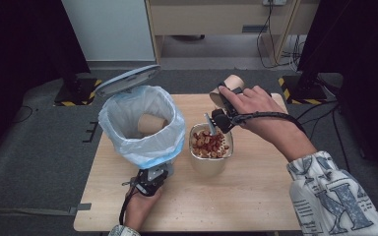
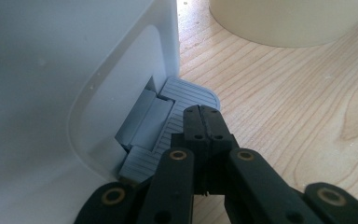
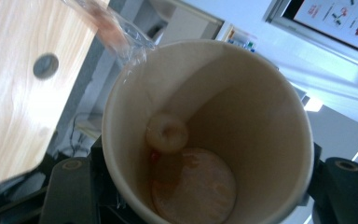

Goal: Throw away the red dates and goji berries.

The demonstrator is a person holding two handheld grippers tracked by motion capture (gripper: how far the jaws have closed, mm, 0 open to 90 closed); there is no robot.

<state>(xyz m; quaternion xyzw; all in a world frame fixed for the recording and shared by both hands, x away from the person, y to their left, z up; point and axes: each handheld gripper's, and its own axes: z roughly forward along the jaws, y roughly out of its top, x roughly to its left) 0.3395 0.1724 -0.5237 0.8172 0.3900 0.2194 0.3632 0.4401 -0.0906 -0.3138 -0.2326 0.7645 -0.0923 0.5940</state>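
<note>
Left jaws: I see my left gripper (image 2: 204, 122) with its jaws pressed together, nothing between them, tips resting on the ribbed grey pedal (image 2: 186, 98) at the foot of the white bin (image 2: 51, 93).
Right jaws: my right gripper (image 3: 200, 196) is clamped on the paper cup (image 3: 242, 107); the black jaws stand on either side of the cup wall, low in the right gripper view.
Cup, where: in the high view it sits in my right hand (image 1: 248, 105), above the far right part of the table (image 1: 256, 196), just beyond the clear container (image 1: 210, 147) of reddish pieces.
Cup, axis: its long axis is tilted well off upright, the mouth turned toward my gripper's camera and the base away; I cannot tell the exact angle.
Cup, inside: a pale ring-shaped piece (image 3: 168, 133) clings to the inner wall above an orange-stained bottom.
Hard to make out: the blurred clear object at the cup's rim in the right gripper view; I cannot tell what it is.
Hidden: my hand covers most of the cup in the high view, so only its pale end shows.
Bin: lid (image 1: 128, 79) raised, blue-white liner (image 1: 147, 142) over the rim, another paper cup (image 1: 151, 124) lying inside.
Cut off: the bin's top and the container's upper part in the left gripper view.
</note>
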